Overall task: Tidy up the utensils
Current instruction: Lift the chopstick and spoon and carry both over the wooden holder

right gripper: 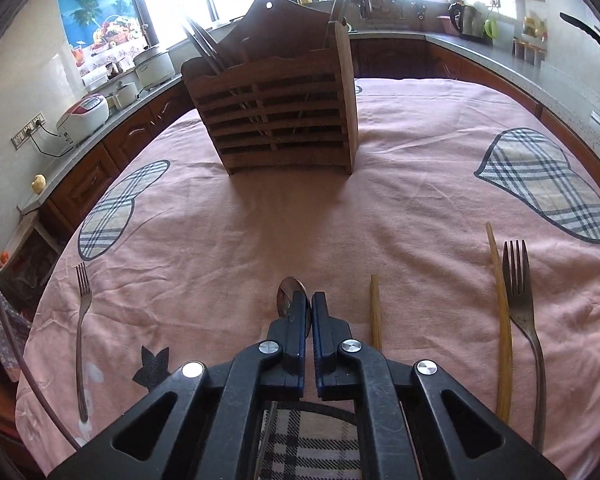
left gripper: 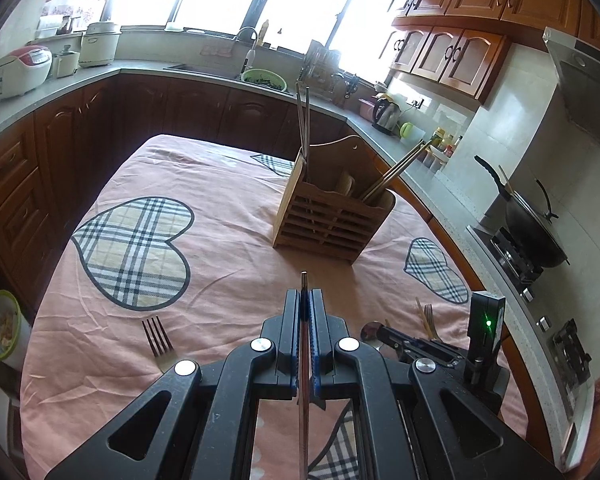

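Note:
A slatted wooden utensil holder (left gripper: 332, 208) (right gripper: 276, 120) stands on the pink tablecloth (left gripper: 220, 272) with chopsticks leaning in its compartments. My left gripper (left gripper: 305, 292) hangs short of it, shut on a thin metal chopstick (left gripper: 304, 278) that pokes out past the fingertips. My right gripper (right gripper: 310, 296) is down at the cloth, jaws closed on a metal spoon (right gripper: 287, 296). The spoon's bowl shows left of the fingers and its handle runs back underneath. Loose on the cloth lie a fork (right gripper: 83, 320) (left gripper: 158, 336), two wooden chopsticks (right gripper: 376, 312) (right gripper: 500, 320) and a second fork (right gripper: 520, 292).
Kitchen counters wrap around the table. A wok (left gripper: 536, 232) sits on the stove at the right, a kettle (left gripper: 384, 114) stands behind the holder, a rice cooker (left gripper: 22, 70) is at far left. A bowl (left gripper: 0, 324) rests off the table's left edge.

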Demonstrator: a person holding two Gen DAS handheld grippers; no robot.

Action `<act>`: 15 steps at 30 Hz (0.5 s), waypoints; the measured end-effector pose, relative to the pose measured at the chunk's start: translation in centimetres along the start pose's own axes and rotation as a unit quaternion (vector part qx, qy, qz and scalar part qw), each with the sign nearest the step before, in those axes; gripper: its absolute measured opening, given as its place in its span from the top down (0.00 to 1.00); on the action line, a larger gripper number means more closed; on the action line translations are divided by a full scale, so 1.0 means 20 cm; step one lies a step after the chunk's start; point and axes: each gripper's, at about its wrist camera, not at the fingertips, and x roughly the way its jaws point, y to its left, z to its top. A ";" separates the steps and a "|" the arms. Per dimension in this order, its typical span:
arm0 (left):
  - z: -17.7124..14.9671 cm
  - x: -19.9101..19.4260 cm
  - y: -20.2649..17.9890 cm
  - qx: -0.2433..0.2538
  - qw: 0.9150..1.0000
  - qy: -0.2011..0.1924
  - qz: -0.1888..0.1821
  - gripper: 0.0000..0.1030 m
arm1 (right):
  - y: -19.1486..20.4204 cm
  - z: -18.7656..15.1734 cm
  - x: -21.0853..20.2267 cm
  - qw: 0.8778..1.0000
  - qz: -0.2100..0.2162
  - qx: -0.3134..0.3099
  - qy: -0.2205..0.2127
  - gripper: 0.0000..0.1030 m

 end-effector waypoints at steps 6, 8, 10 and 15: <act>0.00 -0.05 0.00 -0.002 1.000 -0.009 0.000 0.97 | 0.03 0.01 -0.11 0.999 0.028 0.000 -0.018 0.98; 0.01 -0.07 0.00 -0.002 1.000 -0.015 -0.001 0.97 | 0.05 0.03 -0.17 0.999 0.037 -0.001 -0.032 0.98; 0.01 -0.10 -0.01 0.001 1.000 -0.021 -0.003 0.97 | 0.05 0.04 -0.23 0.998 0.041 -0.002 -0.046 0.98; 0.02 -0.17 -0.03 0.010 0.999 -0.037 -0.005 0.97 | 0.09 0.11 -0.40 0.994 0.041 -0.011 -0.097 0.98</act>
